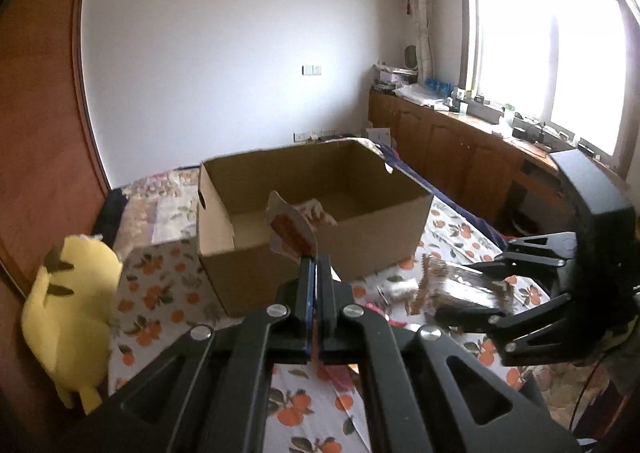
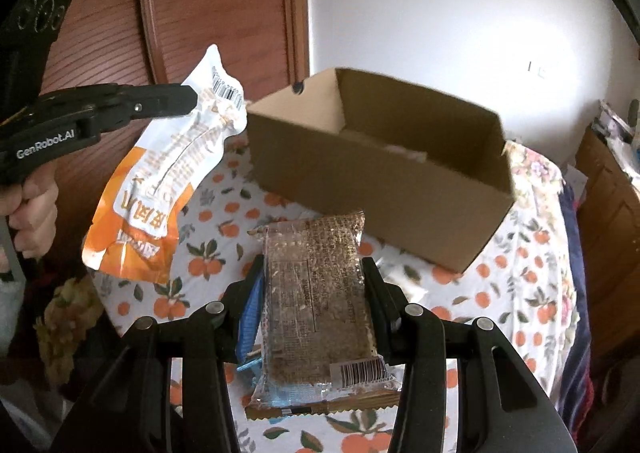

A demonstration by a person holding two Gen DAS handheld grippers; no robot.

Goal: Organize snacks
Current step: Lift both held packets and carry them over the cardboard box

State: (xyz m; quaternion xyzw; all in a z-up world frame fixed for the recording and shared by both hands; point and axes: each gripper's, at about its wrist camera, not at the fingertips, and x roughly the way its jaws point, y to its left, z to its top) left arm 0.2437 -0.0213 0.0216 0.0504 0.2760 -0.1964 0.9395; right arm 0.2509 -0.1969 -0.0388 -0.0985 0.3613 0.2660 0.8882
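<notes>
My left gripper (image 1: 315, 259) is shut on the edge of an orange and white snack pouch (image 1: 290, 229), held up in front of the open cardboard box (image 1: 320, 253). From the right wrist view that pouch (image 2: 160, 181) hangs slanted from the left gripper (image 2: 195, 101), left of the box (image 2: 380, 189). My right gripper (image 2: 314, 273) is shut on a clear packet of brown grain bar (image 2: 316, 293), above the cloth and short of the box. The left wrist view shows the right gripper (image 1: 456, 289) with the same packet (image 1: 436, 285). Another snack pack (image 1: 318, 213) lies inside the box.
The box stands on an orange-fruit print cloth (image 2: 500, 285) over a bed. A yellow plush toy (image 1: 68, 313) sits at the left edge by a wooden wardrobe door (image 1: 36, 133). Wooden cabinets (image 1: 452, 149) with clutter run under the window on the right. A person's hand (image 2: 32, 213) grips the left handle.
</notes>
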